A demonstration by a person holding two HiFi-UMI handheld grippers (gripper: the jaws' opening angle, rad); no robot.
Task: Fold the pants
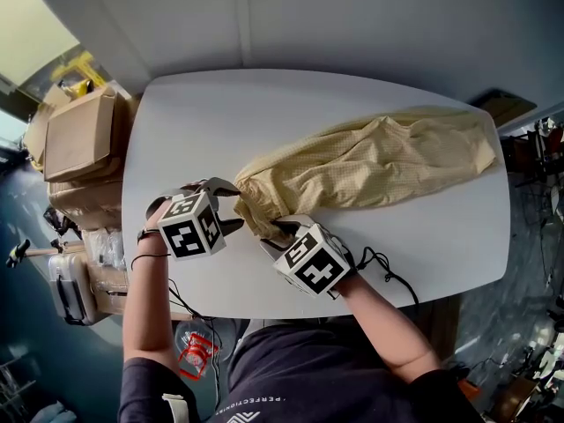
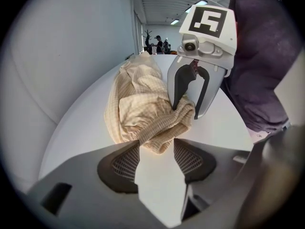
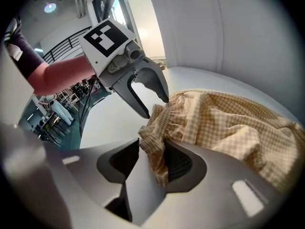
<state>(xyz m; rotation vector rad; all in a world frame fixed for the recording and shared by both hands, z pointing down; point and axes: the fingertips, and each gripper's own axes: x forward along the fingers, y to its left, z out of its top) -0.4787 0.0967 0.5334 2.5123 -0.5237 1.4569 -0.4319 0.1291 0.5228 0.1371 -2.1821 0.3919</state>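
Pale yellow checked pants (image 1: 370, 161) lie bunched lengthwise on the white table (image 1: 264, 104), the elastic waistband nearest me. My left gripper (image 1: 231, 208) stands open at the waistband's left side; in the left gripper view its jaws (image 2: 156, 154) are spread, with the waistband (image 2: 157, 132) just at their tips, untouched by the pads. My right gripper (image 1: 280, 232) is at the waistband's near corner. Its jaws (image 3: 151, 159) stand wide, and a fold of waistband (image 3: 159, 128) hangs between them against one pad only. Each gripper shows in the other's view, left gripper (image 3: 155, 106), right gripper (image 2: 188, 106).
Cardboard boxes (image 1: 79, 135) and a suitcase (image 1: 70, 285) stand off the table's left end. A red object (image 1: 196, 351) lies on the floor below the near edge. Bare tabletop surrounds the pants. Distant people (image 2: 159, 44) stand across the room.
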